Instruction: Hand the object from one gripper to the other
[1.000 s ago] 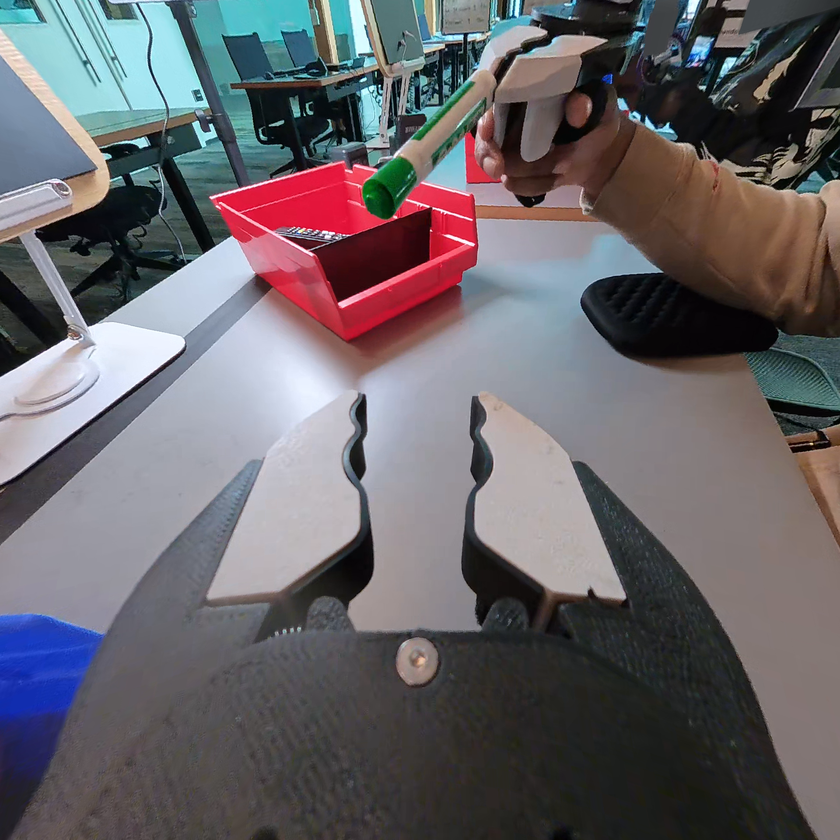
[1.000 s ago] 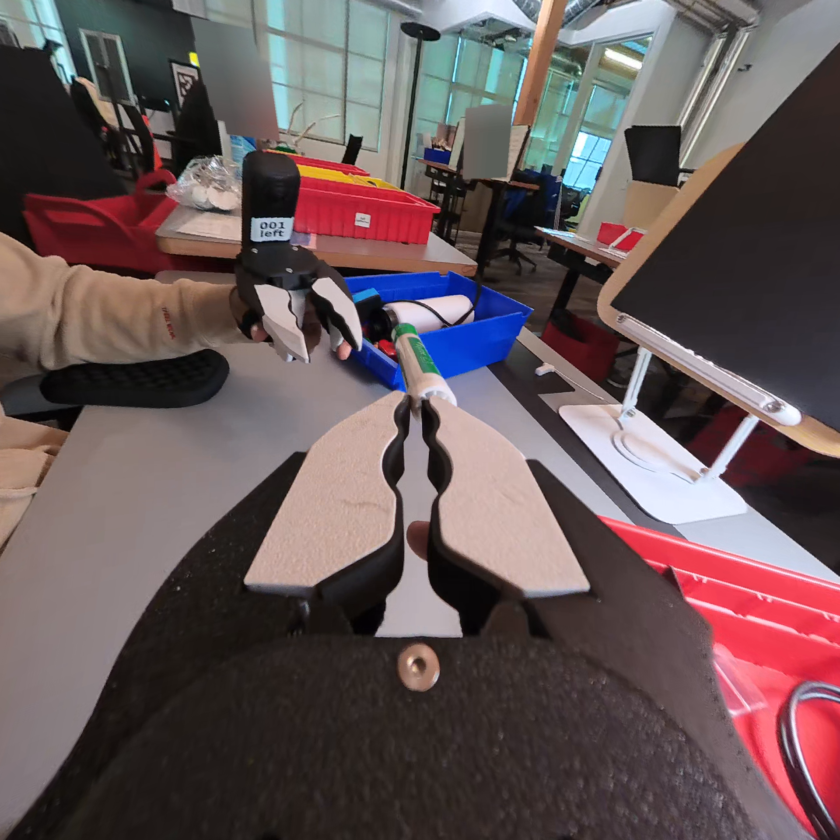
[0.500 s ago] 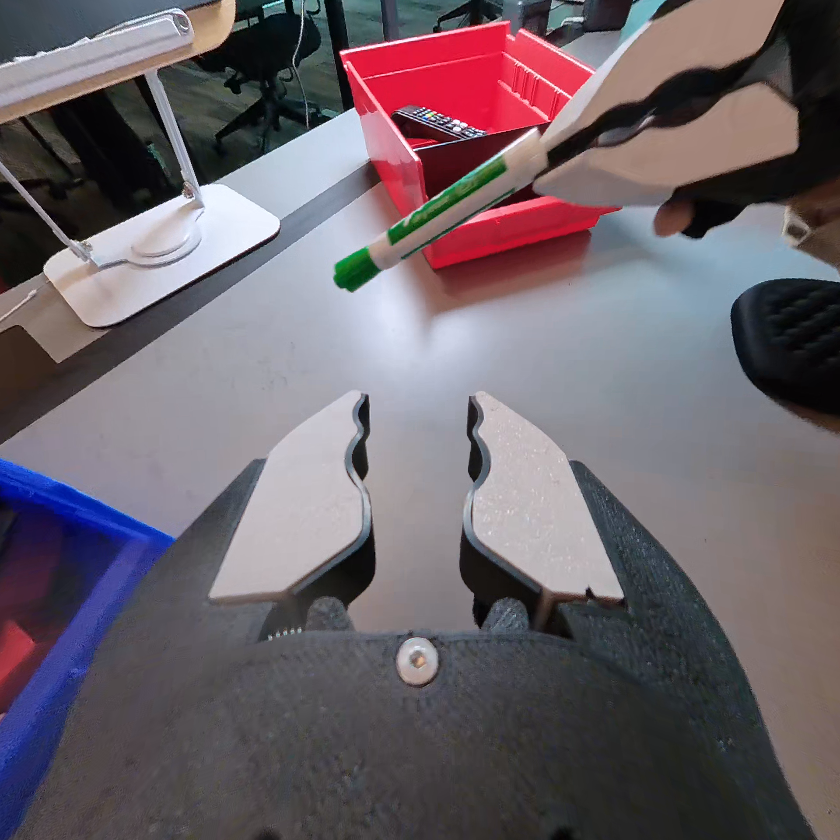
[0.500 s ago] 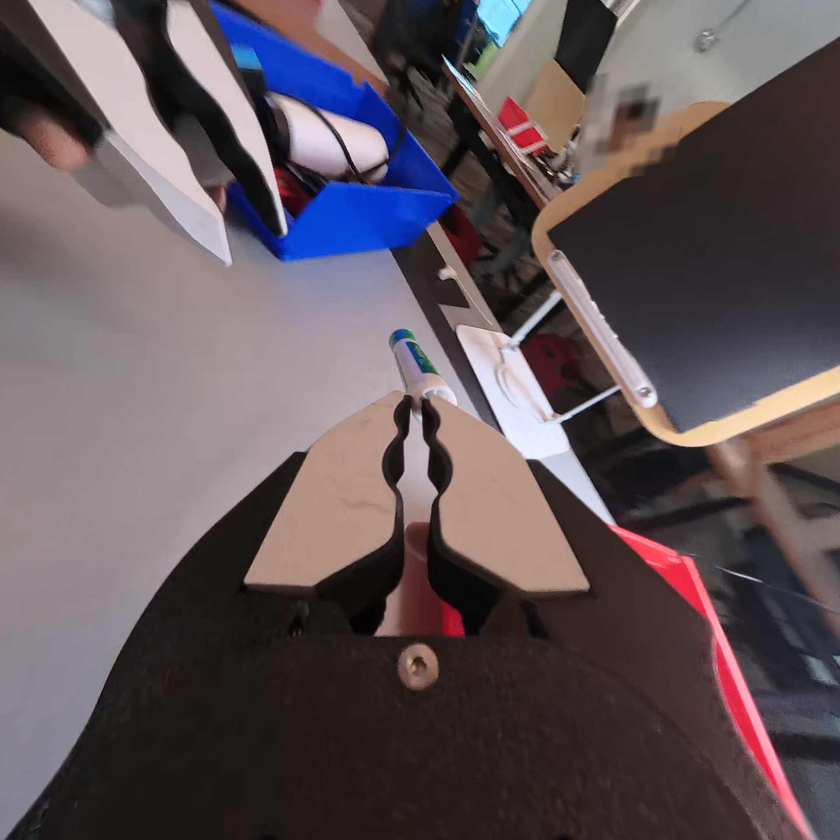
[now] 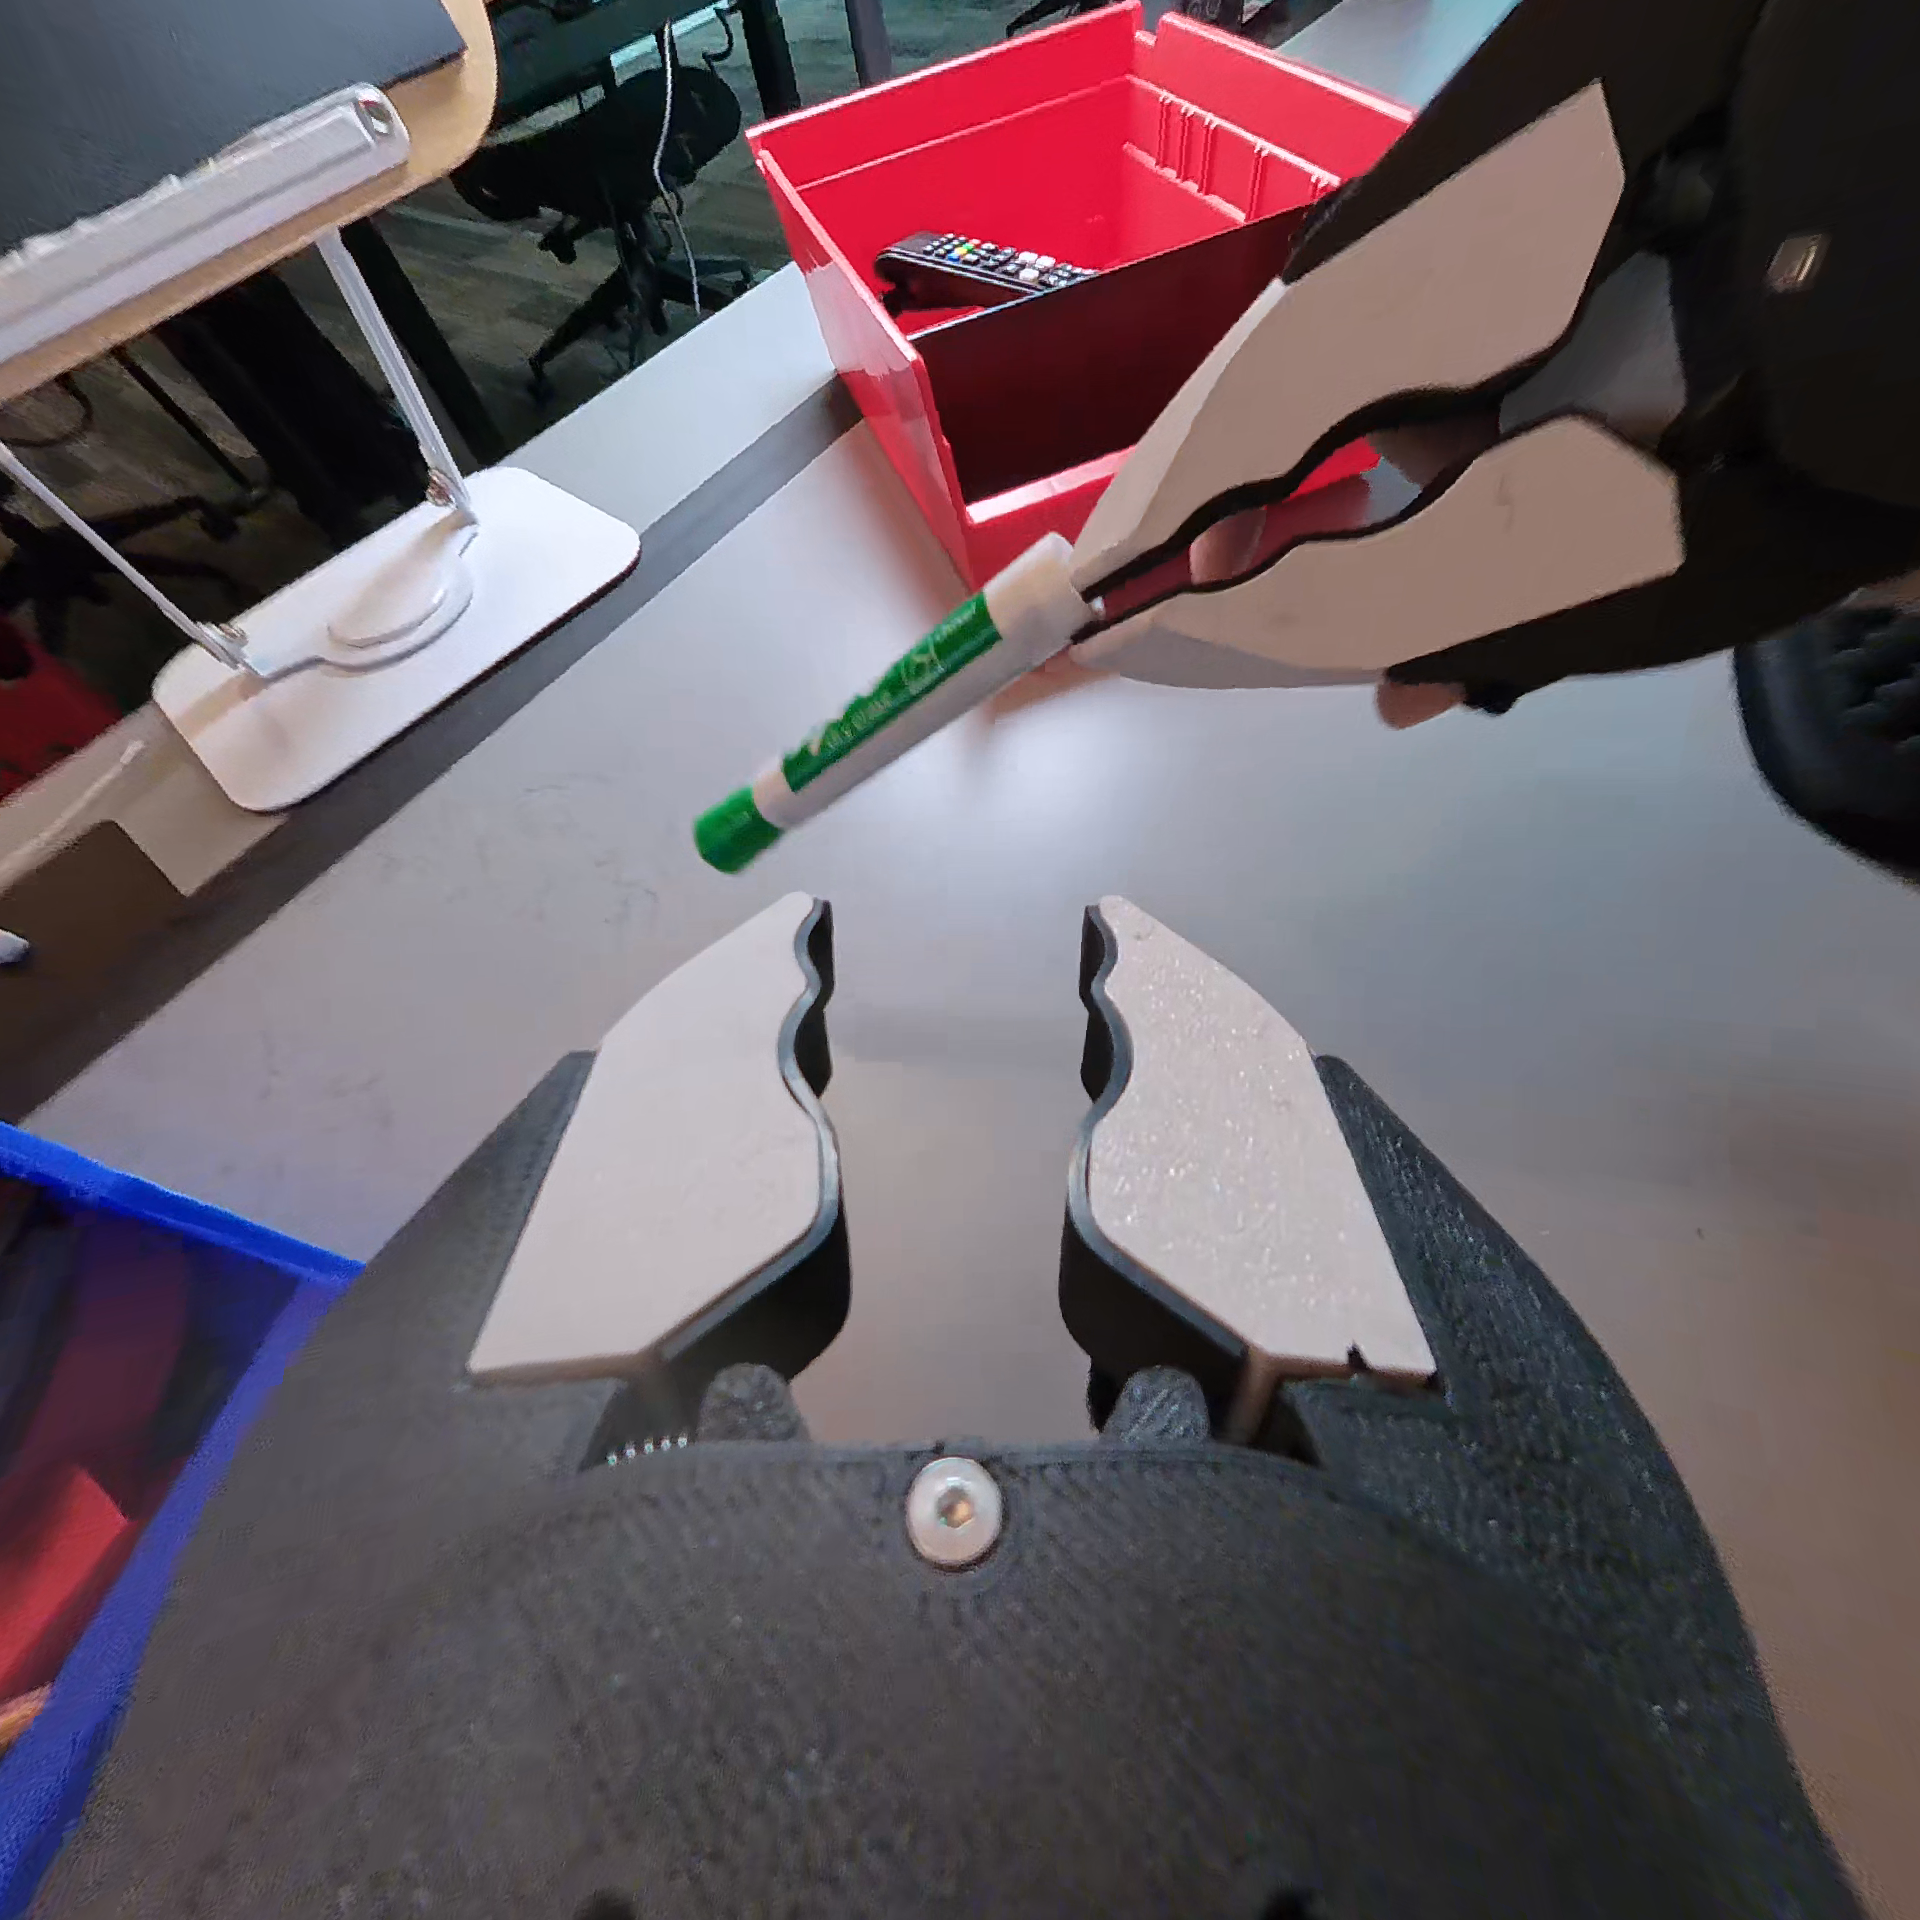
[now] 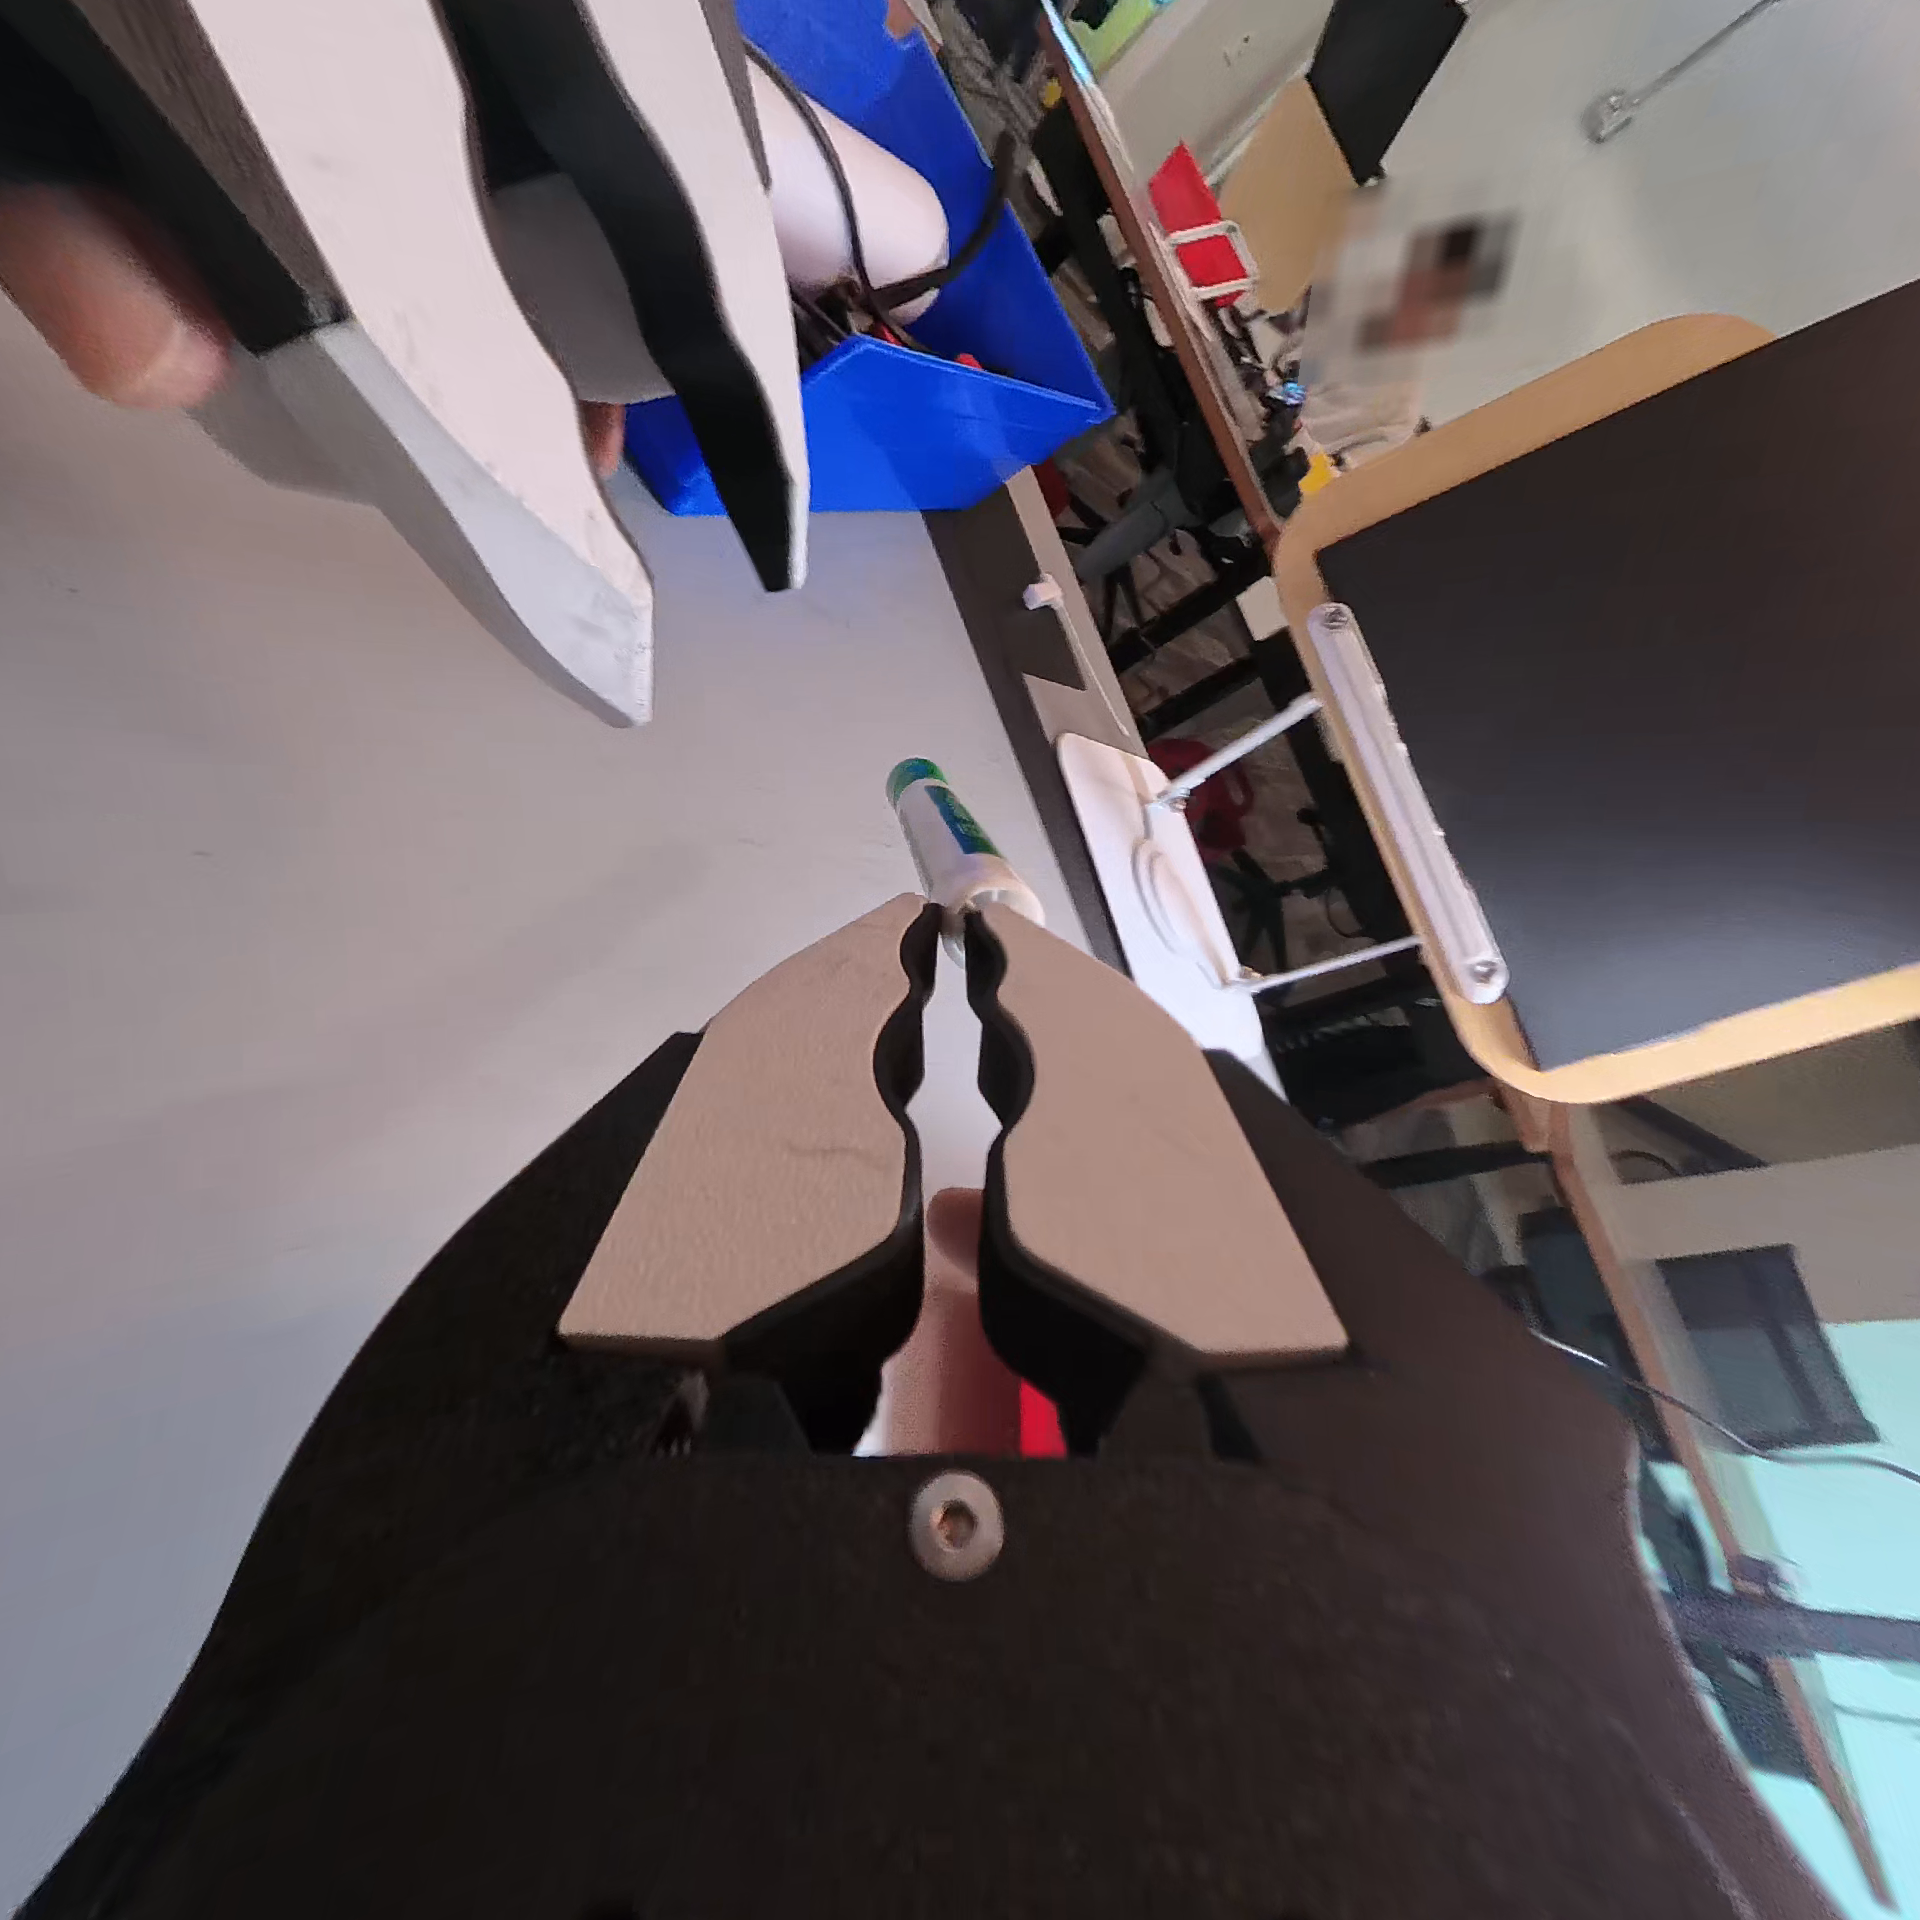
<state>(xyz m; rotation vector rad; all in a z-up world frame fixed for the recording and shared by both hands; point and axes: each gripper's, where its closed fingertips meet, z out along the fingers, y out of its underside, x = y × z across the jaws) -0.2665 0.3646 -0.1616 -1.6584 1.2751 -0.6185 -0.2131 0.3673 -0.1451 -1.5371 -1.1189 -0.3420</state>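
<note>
A white marker with a green cap (image 5: 883, 717) is held by its tail in my right gripper (image 5: 1081, 613), which is shut on it. The capped end points down-left and hangs just above and left of my left gripper's fingertips. My left gripper (image 5: 951, 920) is open and empty above the grey table (image 5: 1351, 935). In the right wrist view the marker (image 6: 945, 836) sticks out past my shut right gripper (image 6: 948, 920), and the open left gripper (image 6: 707, 623) hangs at the upper left, close by.
A red bin (image 5: 1039, 208) with a black remote (image 5: 987, 265) stands at the far side. A blue bin (image 6: 904, 416) of items sits on the other side, also at the left wrist view's lower left (image 5: 125, 1455). A white stand base (image 5: 395, 634) holds a dark board (image 6: 1621, 779). A black pad (image 5: 1839, 727) lies right. Tip to tip, the grippers are about 6 cm apart.
The two grippers have come much closer together. The marker's capped end has dropped and now sits just above my left gripper's open fingertips. The right gripper still holds it.
</note>
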